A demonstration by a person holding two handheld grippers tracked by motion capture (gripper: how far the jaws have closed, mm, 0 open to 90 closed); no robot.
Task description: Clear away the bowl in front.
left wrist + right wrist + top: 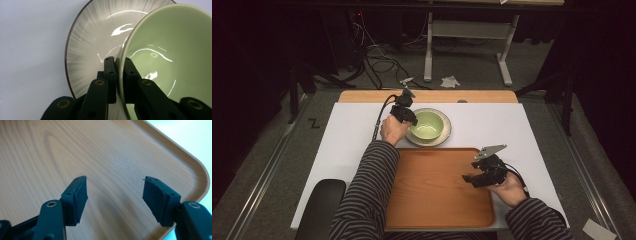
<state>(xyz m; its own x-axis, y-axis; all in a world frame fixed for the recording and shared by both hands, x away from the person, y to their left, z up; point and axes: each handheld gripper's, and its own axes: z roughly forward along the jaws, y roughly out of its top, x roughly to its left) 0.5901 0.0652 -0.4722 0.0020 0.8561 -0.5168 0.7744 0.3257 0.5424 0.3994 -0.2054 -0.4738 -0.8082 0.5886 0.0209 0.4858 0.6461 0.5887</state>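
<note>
Black jaws of the left gripper [117, 65] pinch the green bowl [170, 57] rim at centre frame, atop the plate [85, 45]; lifting level seems wise. Right gripper [115, 192] gapes empty over the tray [105, 150].

Dim room: grey floor [472, 65] behind the white-topped table [352, 130], tangled cables [379, 60], a white-legged desk frame [467, 35], crumpled paper [450, 81], dark surroundings.

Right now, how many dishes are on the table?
2. A green bowl sits at the far middle of the table, its rim pinched by the left gripper. A grey plate lies under the bowl. The wooden tray holds none.
</note>
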